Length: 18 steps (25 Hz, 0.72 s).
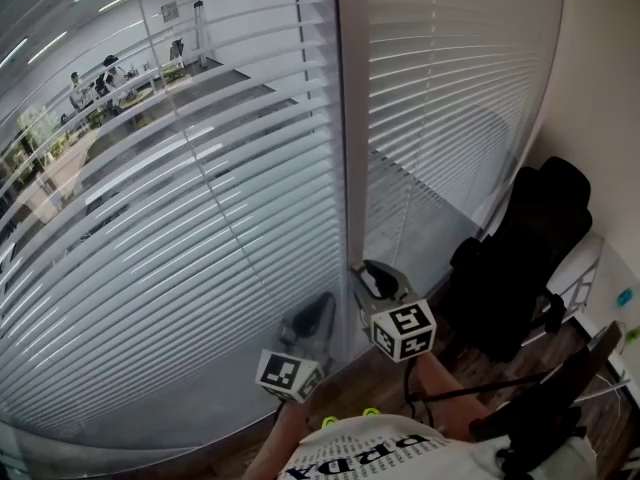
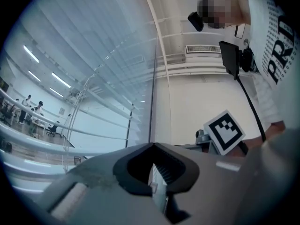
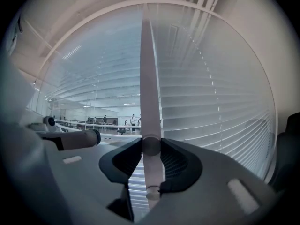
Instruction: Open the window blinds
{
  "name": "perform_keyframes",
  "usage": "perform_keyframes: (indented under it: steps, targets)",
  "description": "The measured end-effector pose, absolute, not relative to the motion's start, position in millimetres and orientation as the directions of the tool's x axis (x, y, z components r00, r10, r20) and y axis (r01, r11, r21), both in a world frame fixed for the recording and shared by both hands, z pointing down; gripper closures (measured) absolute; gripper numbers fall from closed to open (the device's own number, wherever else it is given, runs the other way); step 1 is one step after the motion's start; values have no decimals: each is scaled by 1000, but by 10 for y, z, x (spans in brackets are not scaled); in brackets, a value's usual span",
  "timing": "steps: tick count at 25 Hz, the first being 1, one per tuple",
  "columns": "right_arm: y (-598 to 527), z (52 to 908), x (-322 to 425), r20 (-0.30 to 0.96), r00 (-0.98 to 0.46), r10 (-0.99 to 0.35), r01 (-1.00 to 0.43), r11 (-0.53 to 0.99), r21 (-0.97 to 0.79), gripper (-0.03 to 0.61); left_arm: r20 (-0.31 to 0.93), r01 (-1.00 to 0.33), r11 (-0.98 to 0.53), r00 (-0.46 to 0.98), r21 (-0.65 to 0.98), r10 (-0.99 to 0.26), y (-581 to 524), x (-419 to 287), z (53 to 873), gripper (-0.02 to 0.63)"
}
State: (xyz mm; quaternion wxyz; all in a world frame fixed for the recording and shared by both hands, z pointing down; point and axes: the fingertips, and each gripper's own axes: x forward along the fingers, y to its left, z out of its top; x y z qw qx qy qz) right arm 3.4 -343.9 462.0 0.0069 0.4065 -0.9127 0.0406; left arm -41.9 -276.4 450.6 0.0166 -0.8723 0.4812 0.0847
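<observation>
Right gripper [image 3: 151, 146] clamps the upright tilt wand [image 3: 147, 78] at the blinds' [image 1: 200, 228] right edge. Left gripper [image 2: 153, 145] is closed on nothing, just beside it.

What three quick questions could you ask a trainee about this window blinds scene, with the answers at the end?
1. True or false: the right gripper has its fingers closed on the rod that hangs in front of the blinds.
2. What stands by the wall at the right in the head view? A: a black chair. B: a ladder. C: a potted plant.
3. Fill in: the left gripper has its fingers together and holds ____.
Key: 1 true; 2 A; 3 nothing.
</observation>
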Motion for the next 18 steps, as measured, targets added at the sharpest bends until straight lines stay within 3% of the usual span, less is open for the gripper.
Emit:
perform_keyframes:
  steps: [18]
  targets:
    - [-3432, 4558, 12, 58, -670, -740, -742, 670, -32, 457, -157, -842, -537, 523, 61, -838, -2777, -419, 4441, 620]
